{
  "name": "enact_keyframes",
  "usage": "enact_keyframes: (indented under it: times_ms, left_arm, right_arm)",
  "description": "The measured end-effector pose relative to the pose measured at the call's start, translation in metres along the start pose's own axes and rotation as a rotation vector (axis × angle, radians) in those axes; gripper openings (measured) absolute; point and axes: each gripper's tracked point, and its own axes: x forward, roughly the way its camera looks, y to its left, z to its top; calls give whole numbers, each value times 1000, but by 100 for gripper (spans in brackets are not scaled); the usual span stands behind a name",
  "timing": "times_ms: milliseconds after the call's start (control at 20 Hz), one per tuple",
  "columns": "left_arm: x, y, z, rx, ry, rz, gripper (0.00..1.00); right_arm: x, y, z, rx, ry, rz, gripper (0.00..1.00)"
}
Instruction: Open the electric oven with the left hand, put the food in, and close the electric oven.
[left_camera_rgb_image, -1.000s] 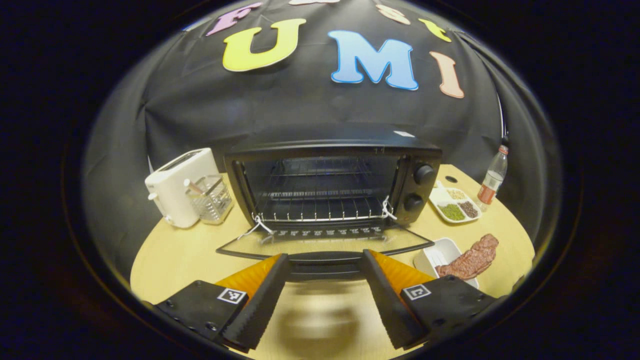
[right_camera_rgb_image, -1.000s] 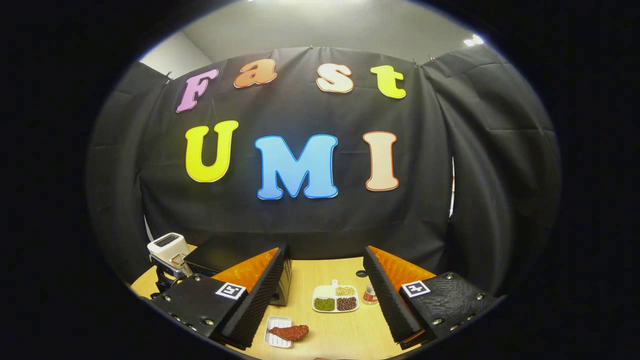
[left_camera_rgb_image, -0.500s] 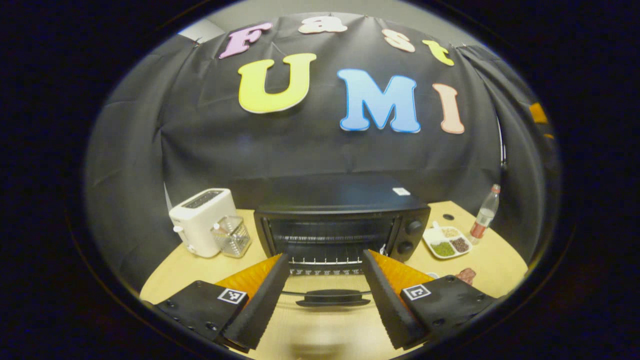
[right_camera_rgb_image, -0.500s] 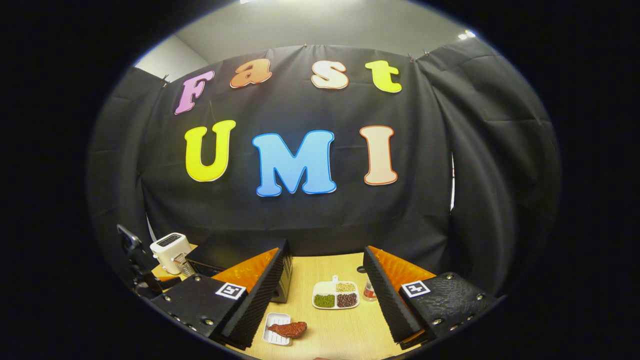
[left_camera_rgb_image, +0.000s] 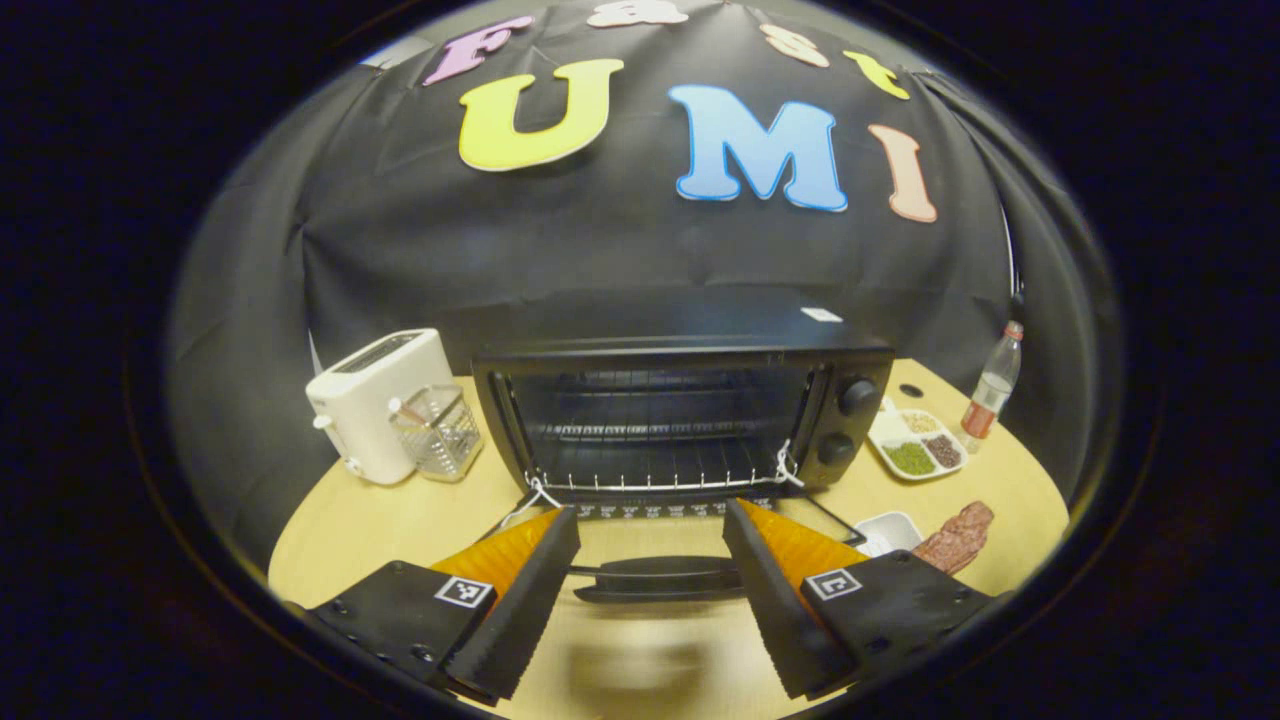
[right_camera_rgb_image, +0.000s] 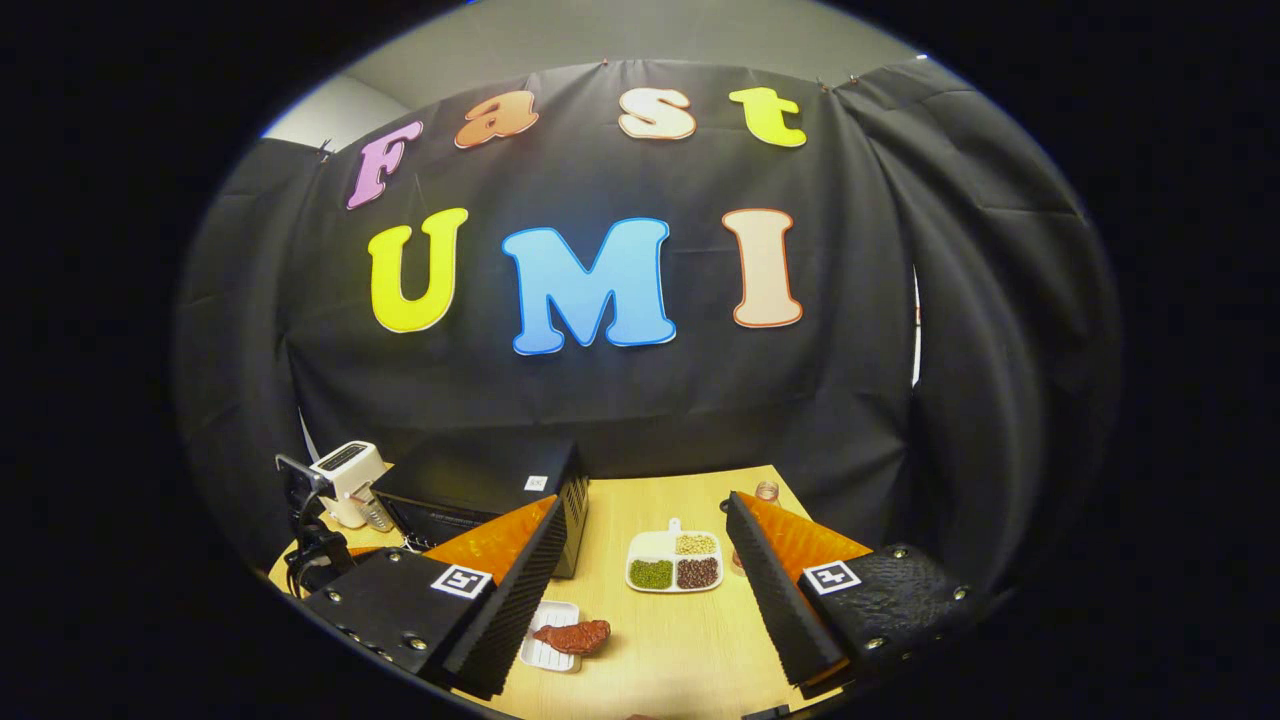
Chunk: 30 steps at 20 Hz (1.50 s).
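The electric oven (left_camera_rgb_image: 680, 415) is seen standing on the wooden table (left_camera_rgb_image: 360, 520), door (left_camera_rgb_image: 660, 575) folded down flat; the meat (left_camera_rgb_image: 955, 538) is laid half on a white tray (left_camera_rgb_image: 885, 528) to its right; black cloth is hung behind. The left gripper (left_camera_rgb_image: 650, 590) is spread wide, nothing gripped, drawn closer than half a second ago; the right gripper (right_camera_rgb_image: 640, 610) is likewise parted and empty.

black cloth wall (right_camera_rgb_image: 640, 420), wooden table (right_camera_rgb_image: 680, 640), grey ceiling (right_camera_rgb_image: 640, 40)
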Motion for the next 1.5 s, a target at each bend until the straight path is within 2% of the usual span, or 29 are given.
enact_keyframes:
  times_ms: [150, 350, 450, 500, 650, 750, 800, 900, 1150, 1200, 1350, 1450, 1500]
  left_arm:
    - [7, 3, -20, -12, 46, -2, 100]
    - [11, 5, -36, -21, 75, -5, 98]
    - [9, 9, -46, -27, 80, -6, 100]
    - [8, 10, -52, -26, 89, -6, 96]
    - [11, 19, -69, -23, 113, -8, 100]
    - [10, 27, -68, -13, 108, 9, 98]
    - [6, 29, -58, -13, 81, 14, 100]
    - [-7, 29, -25, -19, 14, 16, 98]
    - [-75, 23, 91, -57, -221, 10, 97]
    - [-90, 22, 116, -59, -270, 8, 100]
    - [-134, 16, 174, -43, -382, 9, 97]
    - [-155, 13, 190, -70, -418, 19, 100]
    - [-165, 11, 194, -92, -424, 18, 100]
  right_arm:
    - [3, -3, -12, -6, 25, -8, 98]
    - [21, -7, -54, 56, 161, -22, 98]
    - [32, -5, -81, 94, 241, -7, 98]
    - [39, -3, -100, 111, 296, 7, 98]
    - [51, 4, -153, 189, 475, 75, 98]
    - [54, 7, -184, 231, 572, 111, 98]
    - [58, 10, -197, 261, 609, 138, 98]
    - [66, 17, -213, 330, 650, 189, 99]
    - [88, 48, -256, 438, 717, 327, 99]
    - [87, 53, -263, 446, 732, 344, 99]
    - [90, 70, -285, 470, 764, 392, 93]
    - [90, 75, -293, 518, 778, 402, 93]
    - [91, 80, -300, 557, 791, 403, 87]
